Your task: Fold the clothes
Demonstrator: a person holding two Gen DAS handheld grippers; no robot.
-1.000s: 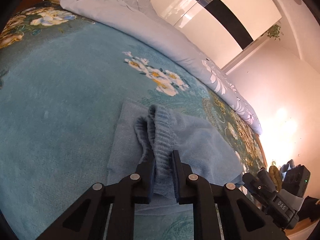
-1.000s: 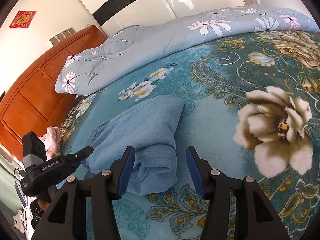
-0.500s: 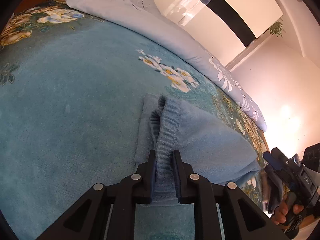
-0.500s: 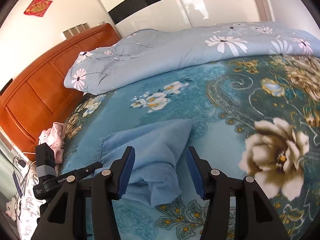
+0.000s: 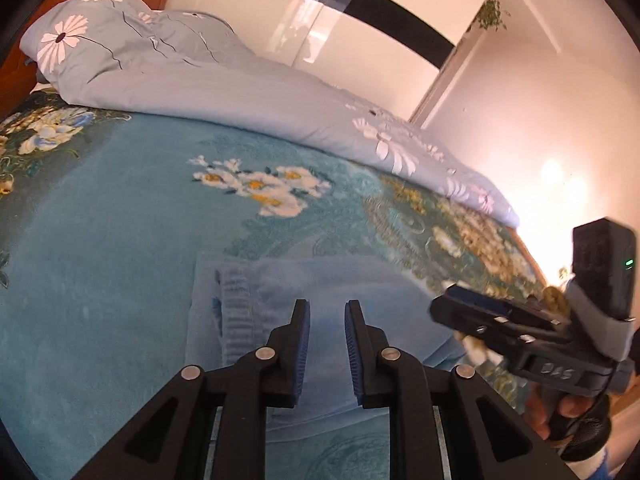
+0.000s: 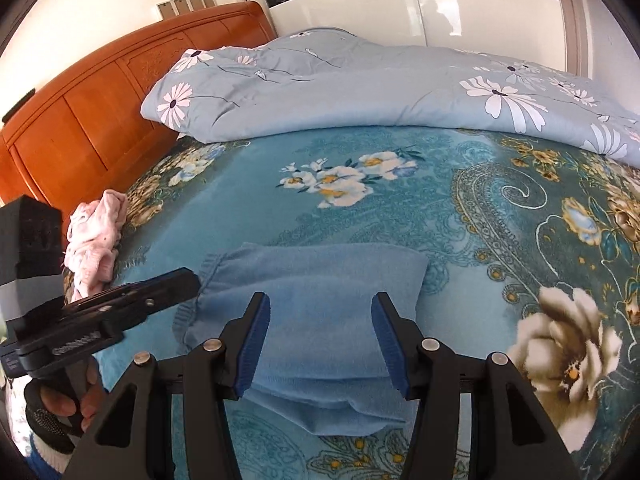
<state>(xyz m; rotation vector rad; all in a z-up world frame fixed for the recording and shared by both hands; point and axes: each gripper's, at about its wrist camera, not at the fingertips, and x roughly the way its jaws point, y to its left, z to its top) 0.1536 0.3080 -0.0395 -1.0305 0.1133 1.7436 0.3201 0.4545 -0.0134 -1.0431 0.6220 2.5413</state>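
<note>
The light blue knit garment (image 6: 316,312) is lying folded into a flat, roughly rectangular bundle on the bed (image 6: 248,216), directly ahead of and below the right gripper (image 6: 320,340), whose spread fingers are framing its middle without touching it. Its ribbed hem (image 6: 208,276) is sitting at the bundle's left end, nearest the left gripper (image 5: 326,344). At least 2 layers are showing: the upper one is lying smooth, while a lower layer is bulging out along the near edge, under the right gripper. In the left wrist view the garment (image 5: 280,304) is lying just beyond the fingertips, blurred, ribbing to the left.
</note>
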